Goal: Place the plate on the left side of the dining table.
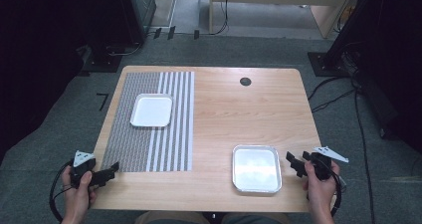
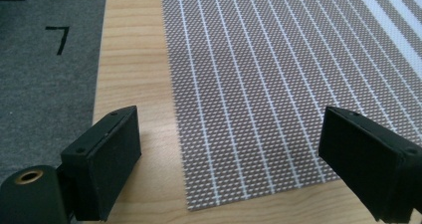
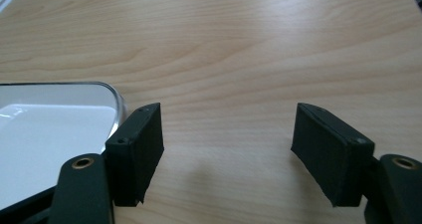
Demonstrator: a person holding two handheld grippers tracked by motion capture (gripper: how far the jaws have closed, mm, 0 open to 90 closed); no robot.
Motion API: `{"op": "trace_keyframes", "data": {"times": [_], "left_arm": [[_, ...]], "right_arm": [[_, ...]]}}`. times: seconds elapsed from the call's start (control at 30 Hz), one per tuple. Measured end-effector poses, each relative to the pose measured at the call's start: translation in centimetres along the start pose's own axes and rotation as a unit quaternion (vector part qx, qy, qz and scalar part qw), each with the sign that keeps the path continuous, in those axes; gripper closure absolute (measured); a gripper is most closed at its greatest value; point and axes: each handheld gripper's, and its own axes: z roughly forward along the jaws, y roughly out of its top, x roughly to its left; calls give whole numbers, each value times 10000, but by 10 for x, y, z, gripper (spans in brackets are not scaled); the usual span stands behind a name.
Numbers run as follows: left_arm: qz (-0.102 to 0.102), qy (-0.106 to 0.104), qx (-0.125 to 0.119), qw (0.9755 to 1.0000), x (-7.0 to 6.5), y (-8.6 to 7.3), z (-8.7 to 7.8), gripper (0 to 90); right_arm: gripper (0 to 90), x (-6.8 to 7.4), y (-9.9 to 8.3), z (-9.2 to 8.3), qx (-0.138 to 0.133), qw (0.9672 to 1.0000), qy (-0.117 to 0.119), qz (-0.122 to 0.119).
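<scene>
- The fingers (image 3: 134, 154) of the right gripper (image 1: 297, 165) are spread wide and hold nothing; 1 finger is just beside the rim of the near tray (image 1: 257, 168).
- The fingers (image 2: 107, 162) of the left gripper (image 1: 108, 173) are also spread and empty, above the near edge of the striped mat (image 1: 149, 122).
- The second tray (image 1: 151, 110) lies on the mat, well apart from the near tray.
- I judge no tray is gripped yet, so the work is at its start.
- Both hands rest low at the near corners of the counter (image 1: 224, 109).

High view down over whole table (image 1: 224, 109); gripper views close, low, sharing its wood.
</scene>
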Motion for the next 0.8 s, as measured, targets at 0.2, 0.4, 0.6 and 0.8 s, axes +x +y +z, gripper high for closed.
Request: {"op": "trace_keyframes", "data": {"times": [0.2,0.4,0.6,0.8], "left_arm": [[74,70,-8,9999,0,-3,-2,95],[171,155,-25,9997,-2,-6,-2,95],[308,281,-90,9991,-8,-10,-2,95],[300,267,-121,9991,-8,-11,-2,92]], "right_arm": [[283,-14,-7,-9,61,9998,-169,-72],[282,-25,-14,-18,108,9991,-346,-225],[277,-29,-19,-23,114,9970,-596,-485],[250,-25,-23,-21,109,9925,-792,-924]]}}
